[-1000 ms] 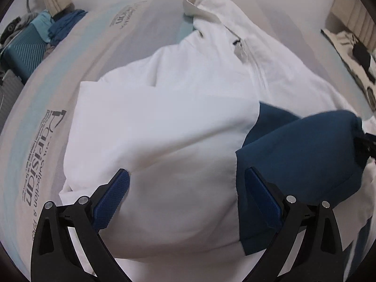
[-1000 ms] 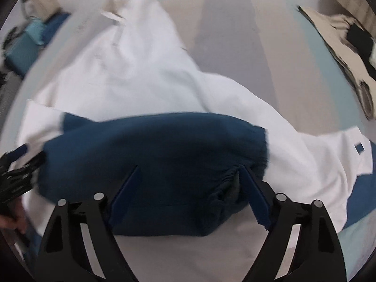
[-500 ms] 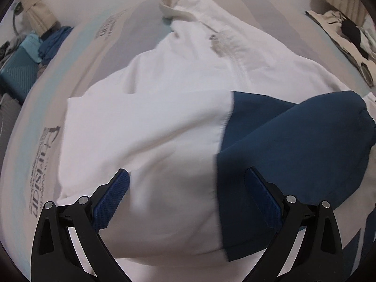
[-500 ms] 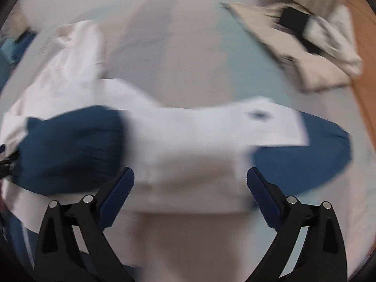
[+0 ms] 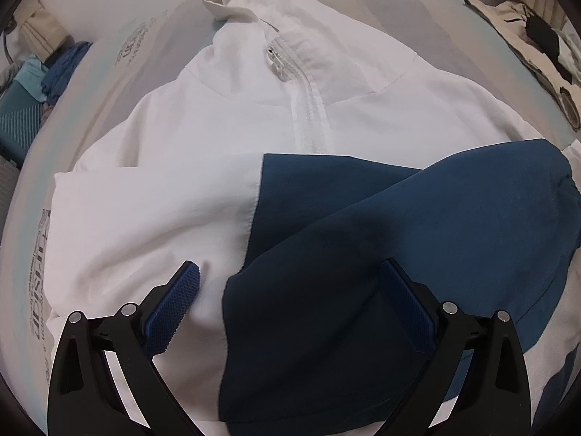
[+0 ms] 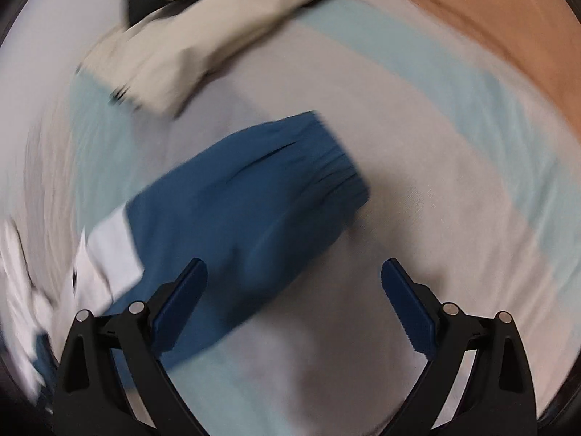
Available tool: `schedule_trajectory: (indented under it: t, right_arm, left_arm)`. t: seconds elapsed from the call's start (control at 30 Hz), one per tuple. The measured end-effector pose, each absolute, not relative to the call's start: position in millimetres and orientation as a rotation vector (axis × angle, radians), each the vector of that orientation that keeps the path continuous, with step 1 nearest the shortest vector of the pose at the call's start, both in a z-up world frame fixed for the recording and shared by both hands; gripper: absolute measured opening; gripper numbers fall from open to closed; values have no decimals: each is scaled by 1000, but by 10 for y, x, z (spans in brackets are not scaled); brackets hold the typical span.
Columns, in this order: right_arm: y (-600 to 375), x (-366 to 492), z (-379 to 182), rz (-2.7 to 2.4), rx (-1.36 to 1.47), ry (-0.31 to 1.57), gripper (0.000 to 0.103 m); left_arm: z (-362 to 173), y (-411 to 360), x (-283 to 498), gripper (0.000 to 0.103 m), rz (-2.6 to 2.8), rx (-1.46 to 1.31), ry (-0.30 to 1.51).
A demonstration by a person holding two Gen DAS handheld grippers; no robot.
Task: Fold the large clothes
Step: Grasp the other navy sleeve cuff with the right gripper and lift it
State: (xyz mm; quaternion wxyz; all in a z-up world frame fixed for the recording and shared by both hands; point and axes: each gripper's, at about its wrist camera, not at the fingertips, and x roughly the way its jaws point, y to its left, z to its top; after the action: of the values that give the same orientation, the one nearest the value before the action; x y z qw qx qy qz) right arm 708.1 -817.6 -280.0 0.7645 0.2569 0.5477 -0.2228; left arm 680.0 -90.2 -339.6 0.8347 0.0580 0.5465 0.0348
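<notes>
A white zip-up jacket (image 5: pixel 225 116) with navy blue sleeves lies front-up on the bed. One navy sleeve (image 5: pixel 417 225) is folded across its chest in the left wrist view. My left gripper (image 5: pixel 290 305) is open and empty just above that sleeve. In the blurred right wrist view the other navy sleeve (image 6: pixel 254 200) lies stretched out on the sheet, its gathered cuff pointing up-right. My right gripper (image 6: pixel 294 301) is open and empty above the sleeve's lower part.
The bed has a grey and pale blue striped sheet (image 6: pixel 417 236). A beige and black garment (image 6: pixel 174 61) lies beyond the sleeve, also visible at the left wrist view's right edge (image 5: pixel 526 36). Blue clothes and a teal box (image 5: pixel 32 91) sit at the far left. A wooden edge (image 6: pixel 508 29) borders the bed.
My right gripper has swung right, away from the folded sleeve, over to the other outstretched sleeve. My left gripper has shifted a little right and closer over the jacket. Both stayed open.
</notes>
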Motion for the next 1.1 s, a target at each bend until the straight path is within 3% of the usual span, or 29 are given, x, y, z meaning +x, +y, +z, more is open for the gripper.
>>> schedule_trajectory:
  t: [0.2,0.4,0.67,0.9,1.0,1.1]
  right_arm:
    - [-8345,7171,-2995,-469,676,1216,66]
    - [-8477,7221,-3103,-479,760,1178,56]
    - [-8538,7102,-3159,-560,1001,1092,55]
    - [-8425,7174,-3057,-517,952,1105,15]
    - [-8351,7206,-2973,-514,892,1111,8]
    - [-8322,7141,-2856,-528,854,1108,8]
  left_arm:
    - [-3449,-973,6858,97,91,121,1161]
    - [-3492,-994,6888,97,100,116,1157]
    - [-3473,-996,6901,97,109,100,1184]
    - [-3454,-1006,6912,97,101,120,1180]
    - [-3456,-1010,6901,97,102,121,1176]
    - [-3480,-999,6905,97,110,100,1179]
